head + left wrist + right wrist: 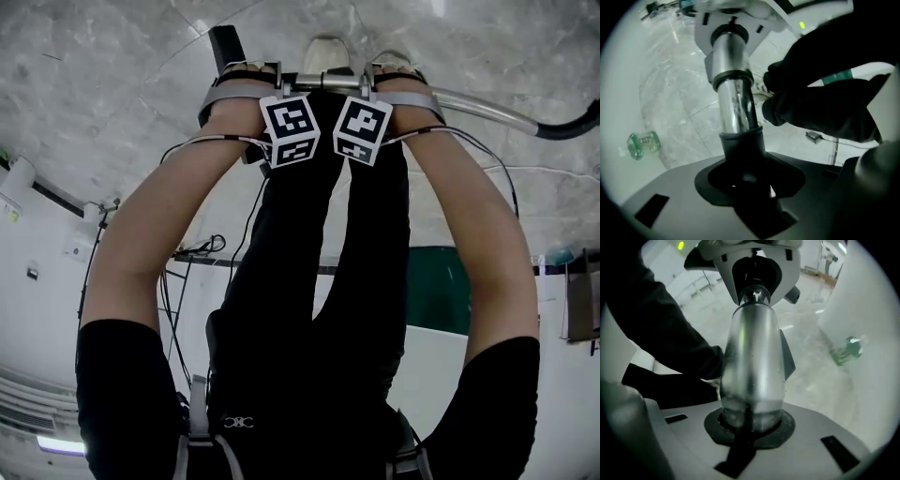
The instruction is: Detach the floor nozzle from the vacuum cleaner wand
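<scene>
Over the grey-veined marble floor, just beyond the person's pale shoes, the shiny chrome vacuum cleaner wand lies roughly level.

In the right gripper view the right claw is clamped on the bare chrome tube, its black pads hugging the metal.

In the left gripper view the left claw stands wide around the black plastic collar where the tube ends. The dark gap is broader than the collar and a sliver of light shows beside it, so this claw does not seem to press yet.

The floor nozzle itself is not plainly in sight. A black part juts out beyond the left claw in the head view; I take it for the nozzle's neck, without being sure.

By my reading, the step in hand is setting the second grip, with the joint not yet parted. Next, the left claw needs to close firmly on the collar, on the nozzle's side of the joint. Any release catch, which I cannot see, would have to be pressed. Then the two claws should pull apart straight along the tube, the right one steadying the wand, without bending the joint.
</scene>
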